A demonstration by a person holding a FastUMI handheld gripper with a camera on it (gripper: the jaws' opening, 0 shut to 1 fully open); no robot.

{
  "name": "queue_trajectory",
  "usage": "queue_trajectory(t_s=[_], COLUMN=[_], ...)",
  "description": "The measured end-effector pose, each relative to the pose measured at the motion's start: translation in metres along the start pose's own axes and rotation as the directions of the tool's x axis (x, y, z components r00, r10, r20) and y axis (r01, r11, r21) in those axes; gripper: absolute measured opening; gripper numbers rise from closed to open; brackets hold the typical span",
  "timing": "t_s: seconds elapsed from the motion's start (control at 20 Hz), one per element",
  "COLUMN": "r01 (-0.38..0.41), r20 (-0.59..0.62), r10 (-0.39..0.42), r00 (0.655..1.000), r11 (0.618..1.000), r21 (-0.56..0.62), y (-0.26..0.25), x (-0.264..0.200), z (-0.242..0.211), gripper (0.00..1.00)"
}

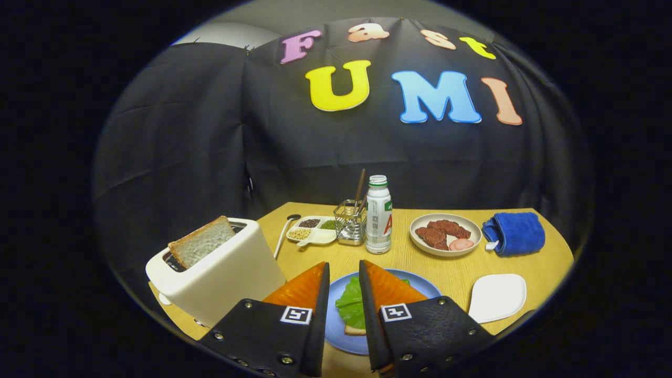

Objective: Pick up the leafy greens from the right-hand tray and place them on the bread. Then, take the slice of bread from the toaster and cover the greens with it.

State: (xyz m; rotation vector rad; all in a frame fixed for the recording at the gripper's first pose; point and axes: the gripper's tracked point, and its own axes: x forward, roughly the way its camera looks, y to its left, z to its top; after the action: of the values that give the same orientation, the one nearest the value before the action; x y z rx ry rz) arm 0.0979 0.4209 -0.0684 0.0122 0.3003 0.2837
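The leafy greens (pixel 350 307) are already lying on the bread (pixel 355 329) on the blue plate (pixel 420 286), seen between the parted, empty fingers of the gripper (pixel 344 273). The white tray (pixel 497 297) is sitting to their right. The bread slice (pixel 201 242) is still waiting in the toaster (pixel 220 273), to their left. Beyond them, a bottle (pixel 378 214) and a utensil holder (pixel 350 222) are standing, judged clear of the toaster.
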Motion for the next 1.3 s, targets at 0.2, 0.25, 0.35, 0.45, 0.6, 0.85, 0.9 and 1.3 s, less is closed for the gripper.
queue_trajectory(t_s=[0.2, 0.25, 0.35, 0.45, 0.6, 0.85, 0.9, 1.3], r01=[-0.024, -0.035, -0.059, -0.088, -0.124, -0.183, -0.195, -0.158], r20=[0.059, 0.067, 0.082, 0.093, 0.105, 0.099, 0.091, 0.085], r10=[0.024, 0.036, 0.060, 0.089, 0.125, 0.190, 0.202, 0.165], r00=[0.998, 0.997, 0.995, 0.992, 0.987, 0.977, 0.975, 0.983], r11=[1.000, 0.999, 0.998, 0.996, 0.992, 0.980, 0.978, 0.984], r21=[-0.008, -0.010, -0.011, -0.009, -0.021, -0.073, -0.075, -0.089], y=[0.033, 0.042, 0.059, 0.078, 0.103, 0.145, 0.155, 0.176], x=[-0.019, -0.022, -0.027, -0.032, -0.038, -0.043, -0.043, -0.026], z=[0.002, 0.002, 0.004, 0.005, 0.010, 0.007, 0.004, 0.002], gripper=[0.31, 0.31, 0.31, 0.31, 0.31, 0.31, 0.31, 0.31])
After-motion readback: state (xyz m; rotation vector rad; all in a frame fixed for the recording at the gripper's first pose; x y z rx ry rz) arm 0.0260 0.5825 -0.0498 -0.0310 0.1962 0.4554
